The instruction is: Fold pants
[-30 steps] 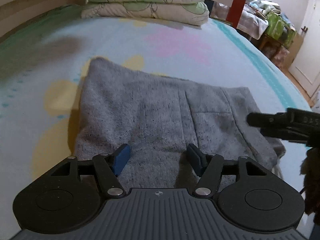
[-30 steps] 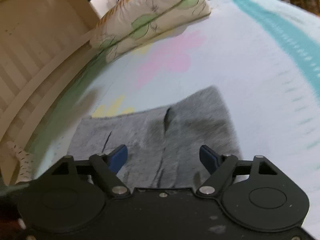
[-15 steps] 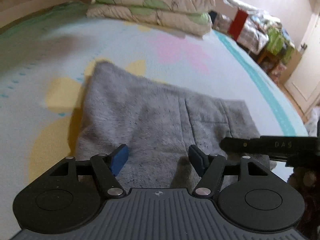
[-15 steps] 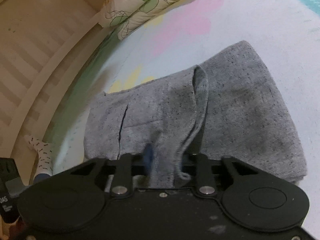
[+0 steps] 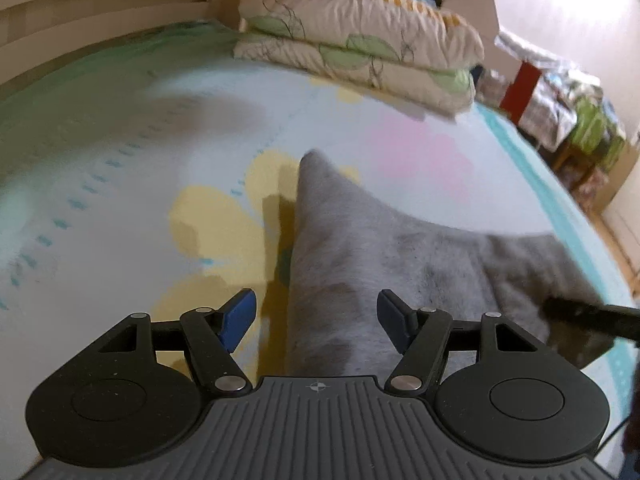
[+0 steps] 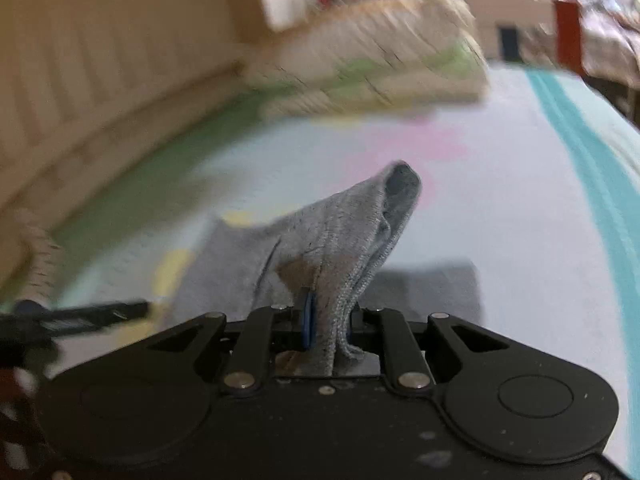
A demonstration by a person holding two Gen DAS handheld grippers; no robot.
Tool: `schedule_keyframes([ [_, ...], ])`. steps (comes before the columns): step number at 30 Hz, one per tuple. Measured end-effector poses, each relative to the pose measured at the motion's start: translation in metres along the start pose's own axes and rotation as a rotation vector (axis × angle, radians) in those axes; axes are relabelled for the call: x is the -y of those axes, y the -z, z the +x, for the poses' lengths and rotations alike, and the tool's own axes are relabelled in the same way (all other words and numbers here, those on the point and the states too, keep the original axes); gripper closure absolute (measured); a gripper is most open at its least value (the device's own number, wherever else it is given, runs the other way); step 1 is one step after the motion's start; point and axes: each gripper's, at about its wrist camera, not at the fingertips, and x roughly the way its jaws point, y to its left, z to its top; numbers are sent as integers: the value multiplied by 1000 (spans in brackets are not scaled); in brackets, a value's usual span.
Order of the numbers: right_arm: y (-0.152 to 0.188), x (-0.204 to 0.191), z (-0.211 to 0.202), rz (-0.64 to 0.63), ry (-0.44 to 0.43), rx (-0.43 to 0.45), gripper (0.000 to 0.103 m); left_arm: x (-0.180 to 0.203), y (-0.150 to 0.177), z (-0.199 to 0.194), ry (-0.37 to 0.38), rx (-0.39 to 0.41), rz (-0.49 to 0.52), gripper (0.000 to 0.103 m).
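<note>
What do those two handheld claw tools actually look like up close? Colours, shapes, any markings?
The left gripper has a ribbed dark grey body bearing a small crosshair mark, round black side housings, black linkage bars with silver pivot screws, and blue pads on its fingers. The right gripper has the same shape, but its body is smooth black and speckled with dust.

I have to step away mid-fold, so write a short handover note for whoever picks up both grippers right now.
Right gripper: shut on the gray pants, pinching a bunched edge and holding it raised off the bed.
Left gripper: open, holding nothing, its fingers straddling the pants' near left edge.
Pants: partly lifted; the rest lies on the sheet, with the stacked pillows beyond.
Done: right-side grasp made, edge raised.
Left: probably grip with the left, carry the raised part over, lay it flat and release.
</note>
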Motion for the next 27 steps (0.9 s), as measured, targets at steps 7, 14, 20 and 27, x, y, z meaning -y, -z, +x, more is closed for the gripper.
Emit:
schedule_keyframes([
  [7, 26, 11, 32, 52, 85, -66, 71, 2, 15, 19, -96, -124, 120, 36],
  [14, 23, 7, 12, -12, 180, 6, 61, -13, -4, 4, -153, -52, 72, 37],
  [20, 8, -9, 0, -88, 211, 143, 60, 14, -32, 13, -84, -2, 150, 37],
  [27, 2, -20, 39, -165, 181, 70, 60, 34, -56, 68, -108, -51, 198, 37],
])
